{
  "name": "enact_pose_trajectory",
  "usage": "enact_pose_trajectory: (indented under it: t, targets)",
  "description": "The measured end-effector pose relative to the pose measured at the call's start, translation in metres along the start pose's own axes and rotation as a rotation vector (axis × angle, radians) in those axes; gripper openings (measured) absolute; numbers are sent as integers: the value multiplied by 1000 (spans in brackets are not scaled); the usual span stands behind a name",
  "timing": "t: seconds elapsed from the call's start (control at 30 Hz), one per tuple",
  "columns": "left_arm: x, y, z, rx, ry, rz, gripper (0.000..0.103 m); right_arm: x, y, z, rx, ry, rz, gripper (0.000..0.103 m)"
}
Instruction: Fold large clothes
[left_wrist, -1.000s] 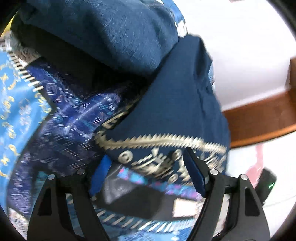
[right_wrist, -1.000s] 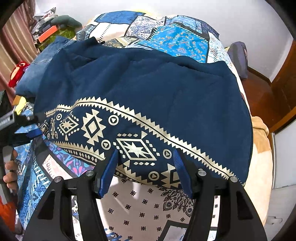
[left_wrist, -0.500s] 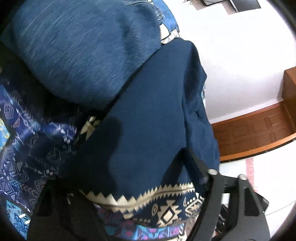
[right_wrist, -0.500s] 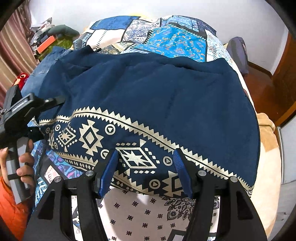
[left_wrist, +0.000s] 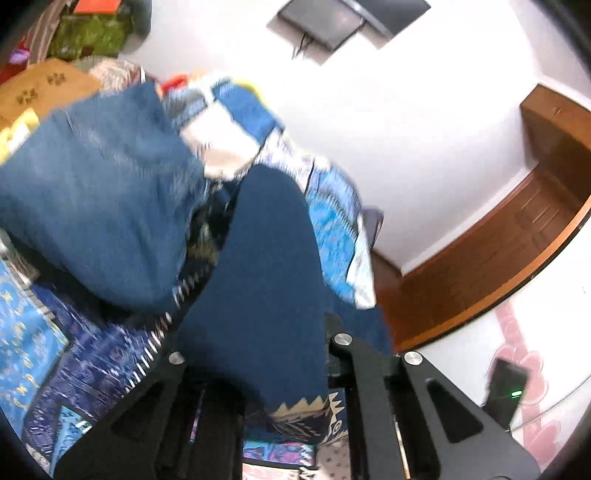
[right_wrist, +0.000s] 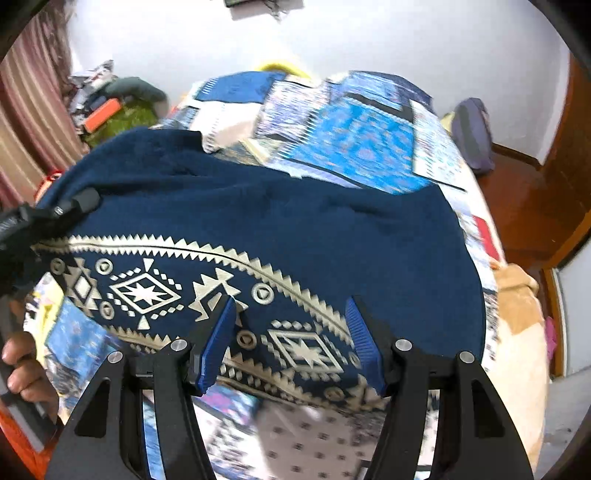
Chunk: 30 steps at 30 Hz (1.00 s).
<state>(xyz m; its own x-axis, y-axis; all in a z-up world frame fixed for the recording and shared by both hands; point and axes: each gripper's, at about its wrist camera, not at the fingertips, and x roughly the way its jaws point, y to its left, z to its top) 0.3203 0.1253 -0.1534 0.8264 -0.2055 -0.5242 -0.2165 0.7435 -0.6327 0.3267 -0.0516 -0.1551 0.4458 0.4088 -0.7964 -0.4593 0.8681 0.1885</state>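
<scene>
— Navy cloth with a cream zigzag border: where does that garment (right_wrist: 280, 236) lie?

— Spread across the patchwork bedspread (right_wrist: 354, 140), filling the middle of the right wrist view. Its patterned hem runs from about 9 o'clock down to 5 o'clock, nearest the camera.

— And the right gripper (right_wrist: 291, 339)?

— At 6 o'clock, jaws apart. Its blue pads (right_wrist: 218, 339) sit over the hem band, the star-and-diamond print showing between them. They clamp nothing.

— The left gripper (left_wrist: 255, 369)?

— In its own view the navy fabric (left_wrist: 266, 280) runs straight down between the two black fingers, so the tips are buried in cloth. The hem edge with its cream teeth hangs at 6 o'clock. I cannot tell whether the jaws are pressed together on it; the picture is blurred. From the right wrist view the same tool (right_wrist: 55, 214) shows at 9 o'clock, at the garment's left corner, with the person's hand (right_wrist: 26, 369) below it at 8 o'clock.

— Anything else on the bed?

— A blue denim piece (left_wrist: 96, 206) lies at 9 o'clock in the left view, just beside the navy cloth. A grey-purple bundle (right_wrist: 472, 136) sits at 2 o'clock off the bed's edge in the right view, and a wooden door (left_wrist: 517, 236) stands at 3 o'clock in the left one.
</scene>
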Motion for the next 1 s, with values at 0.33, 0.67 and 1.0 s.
enact_pose_trajectory:
  t: [0.33, 0.67, 1.0]
  targets:
    - [-77, -6, 18, 195, -108, 150, 9, 77, 72, -9, -24, 177, 296, 67]
    - [-22, -64, -6, 415, -41, 142, 9, 14, 21, -19, -24, 38, 177, 67]
    - [80, -110, -102, 581, 338, 41, 17, -35, -111, -69, 187, 18, -58, 67]
